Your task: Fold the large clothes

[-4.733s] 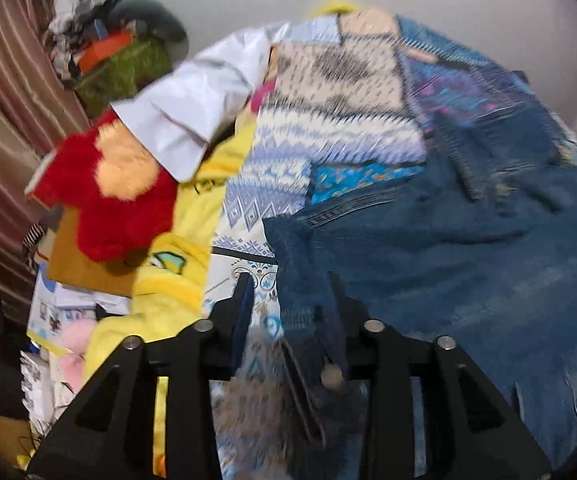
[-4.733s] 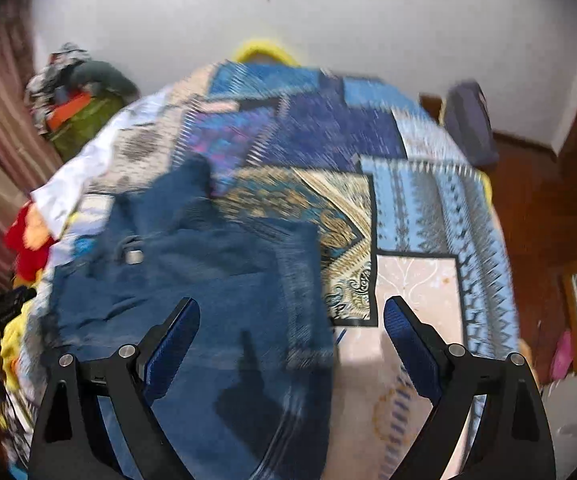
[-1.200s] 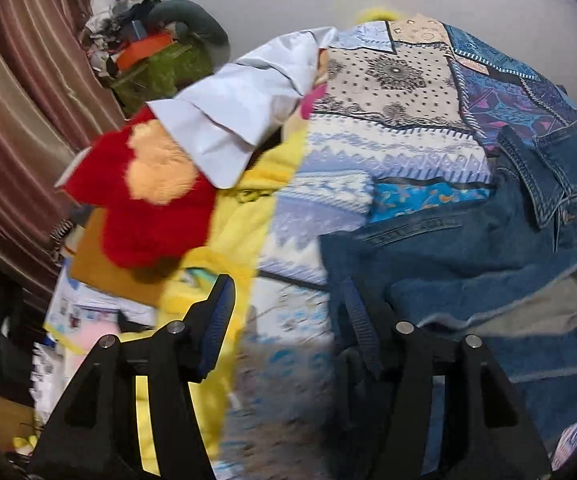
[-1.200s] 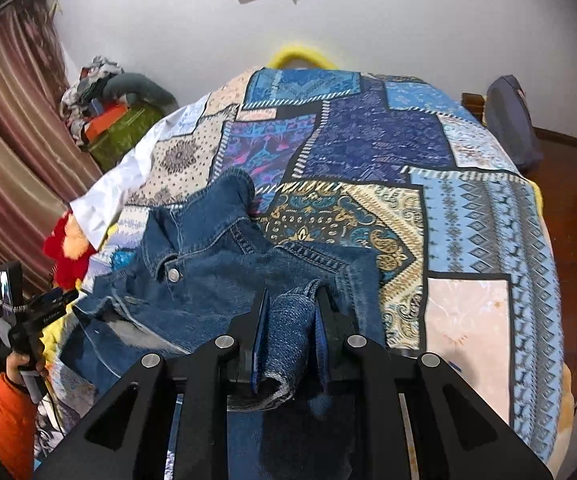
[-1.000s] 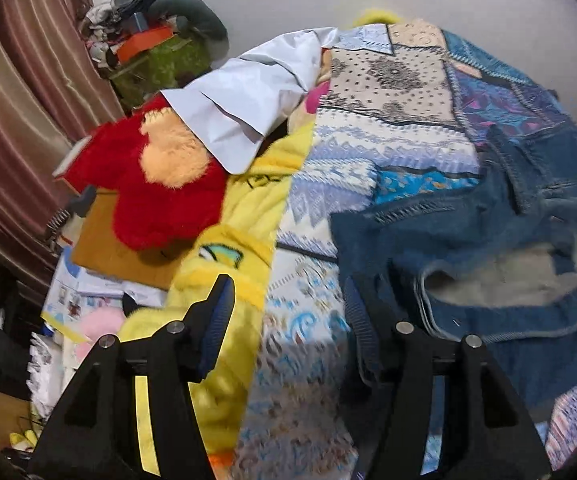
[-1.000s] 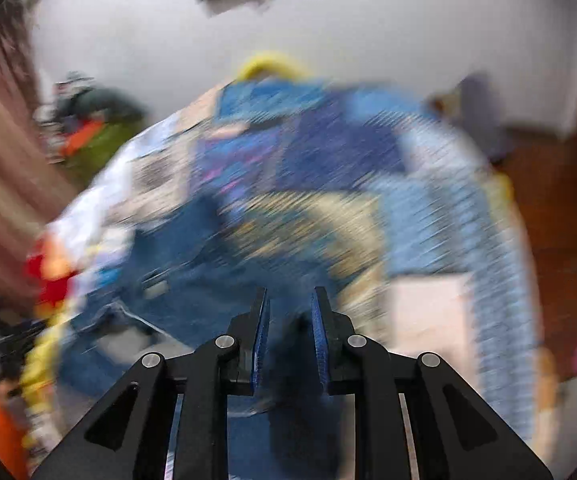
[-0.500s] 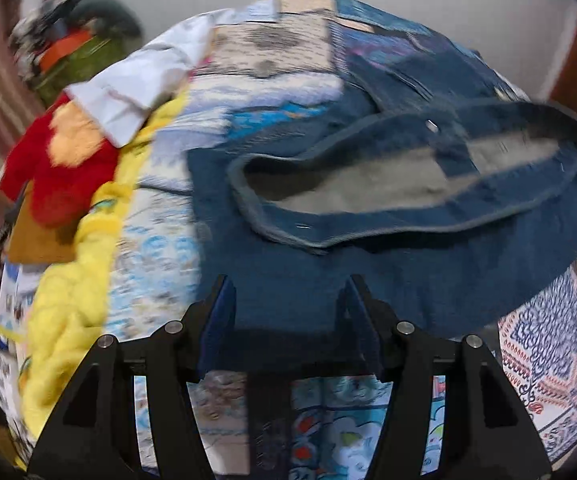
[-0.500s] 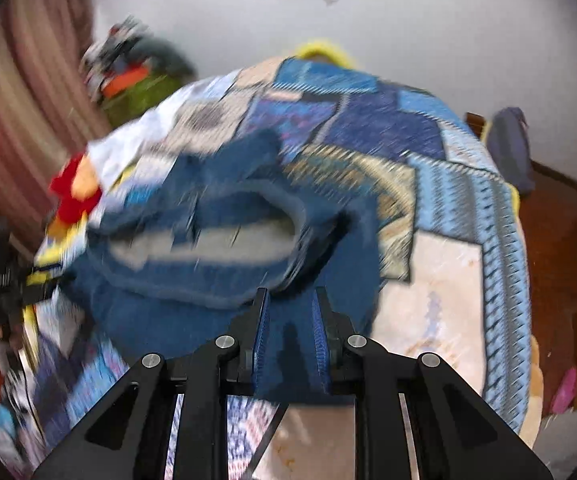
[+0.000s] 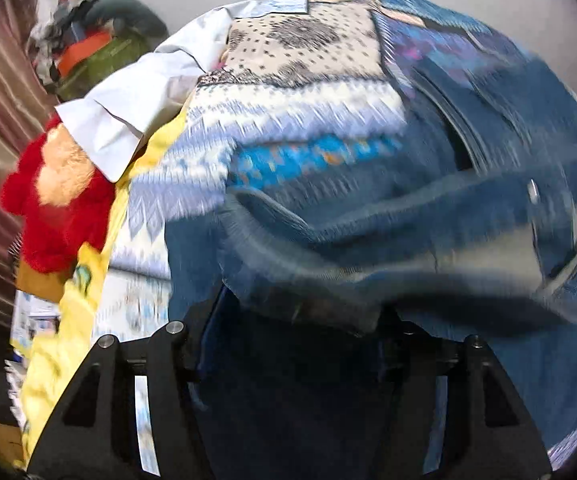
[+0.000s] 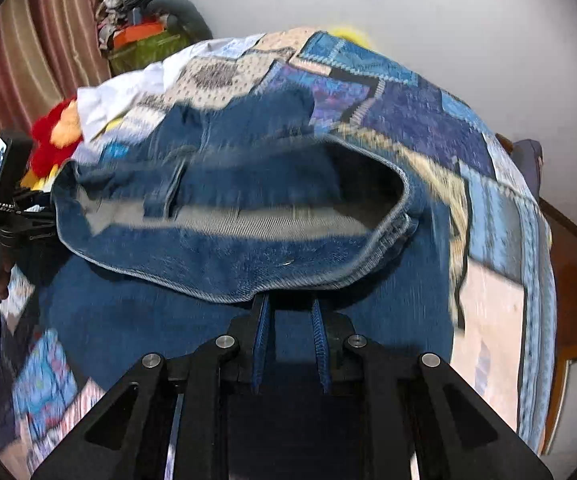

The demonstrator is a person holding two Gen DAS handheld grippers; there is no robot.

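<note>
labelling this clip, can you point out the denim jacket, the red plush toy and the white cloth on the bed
denim jacket (image 10: 248,256), right wrist view, on the blue outer face just below its open hem.
red plush toy (image 9: 54,232), left wrist view, on its red fur below the tan patch.
white cloth (image 9: 128,104), left wrist view, on its flat middle.

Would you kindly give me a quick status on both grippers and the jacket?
Both grippers pinching denim jacket hem. Jacket draped over patchwork bedspread, hem gaping. Nothing blocking.
</note>
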